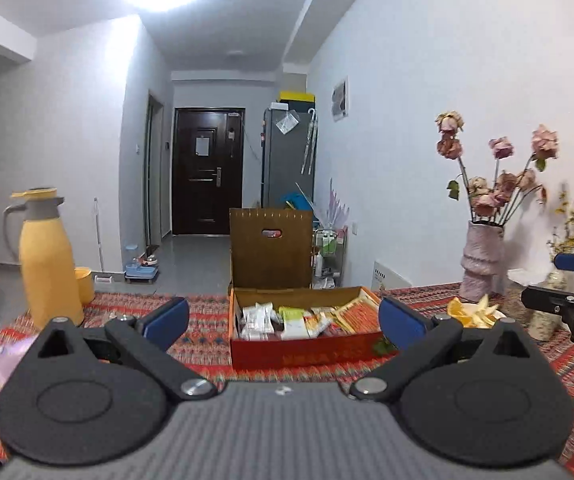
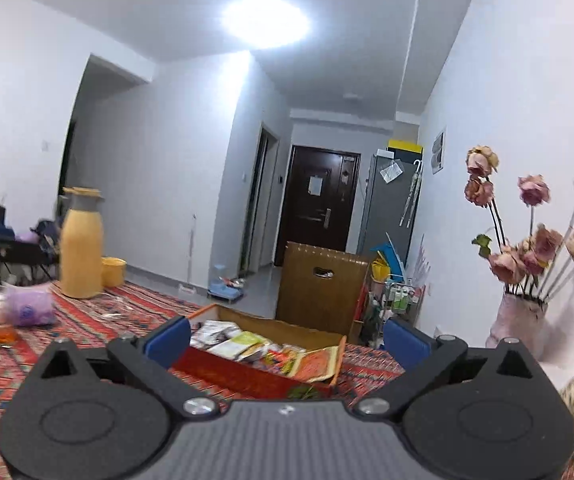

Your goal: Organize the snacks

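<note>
Facing down a long room toward a dark door, the left gripper [image 1: 283, 318] hangs over a table spread with a red patterned cloth [image 1: 203, 332], its blue-padded jaws standing wide apart with nothing between the pads. Straight ahead of it, framed between the two fingers, sits the open red box [image 1: 307, 354], its brown lid [image 1: 272, 254] propped upright at the far side and the snack packets [image 1: 299, 322] lying mixed inside: white sachets, green-and-white pouches, orange wrappers. A yellow flask [image 1: 49, 264] stands ahead and to the left of this gripper; a pink vase of faded roses [image 1: 481, 258] stands ahead and to its right, near a plate of orange slices [image 1: 473, 314].

The right gripper [image 2: 287, 344] is likewise spread wide and empty. From its own camera the box lies just ahead and slightly below, turned at an angle. Part of the right gripper shows at the far right edge of the left camera's view.
</note>
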A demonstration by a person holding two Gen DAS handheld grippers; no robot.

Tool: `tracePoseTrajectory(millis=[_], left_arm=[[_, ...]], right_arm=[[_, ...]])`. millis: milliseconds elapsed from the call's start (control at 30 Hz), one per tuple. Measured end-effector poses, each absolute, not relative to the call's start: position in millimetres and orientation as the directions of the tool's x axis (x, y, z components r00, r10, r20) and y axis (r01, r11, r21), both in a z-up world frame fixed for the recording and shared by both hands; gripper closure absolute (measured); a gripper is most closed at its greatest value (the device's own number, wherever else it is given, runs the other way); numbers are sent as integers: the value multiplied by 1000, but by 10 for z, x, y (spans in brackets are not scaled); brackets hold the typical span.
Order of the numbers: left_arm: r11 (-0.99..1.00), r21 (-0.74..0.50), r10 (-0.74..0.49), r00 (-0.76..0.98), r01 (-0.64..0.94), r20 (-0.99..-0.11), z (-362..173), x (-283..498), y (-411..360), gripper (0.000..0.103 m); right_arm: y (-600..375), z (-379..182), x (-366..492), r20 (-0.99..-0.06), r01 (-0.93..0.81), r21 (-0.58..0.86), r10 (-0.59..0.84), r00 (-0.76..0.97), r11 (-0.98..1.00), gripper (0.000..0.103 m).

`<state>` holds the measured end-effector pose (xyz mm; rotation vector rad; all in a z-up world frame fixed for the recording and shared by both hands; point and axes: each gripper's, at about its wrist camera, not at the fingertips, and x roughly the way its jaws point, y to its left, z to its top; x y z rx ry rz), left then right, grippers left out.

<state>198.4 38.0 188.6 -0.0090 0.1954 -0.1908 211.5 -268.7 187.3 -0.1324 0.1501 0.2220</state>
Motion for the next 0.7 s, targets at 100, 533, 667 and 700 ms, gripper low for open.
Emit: tracePoseTrajectory(millis=[100, 533, 667, 700], left_arm=[[985, -28, -174, 967, 172, -184, 1693, 1537, 366, 0], [997, -22, -77, 960, 73, -271, 826, 521, 364, 0], [1000, -18, 3, 948, -10, -318, 577, 393, 312, 0], [1000, -13, 0, 945, -4, -326, 510, 343, 302, 0]], right_arm=[[-2644, 1749, 1648, -136, -249, -104, 234, 963, 963, 0], [-2265, 958, 482, -189, -241, -46, 228, 955, 969, 0], [-2229, 645, 372, -210, -186, 3, 182, 961, 983, 0], [-2215, 579, 324, -212, -171, 11, 169, 962, 985, 0]])
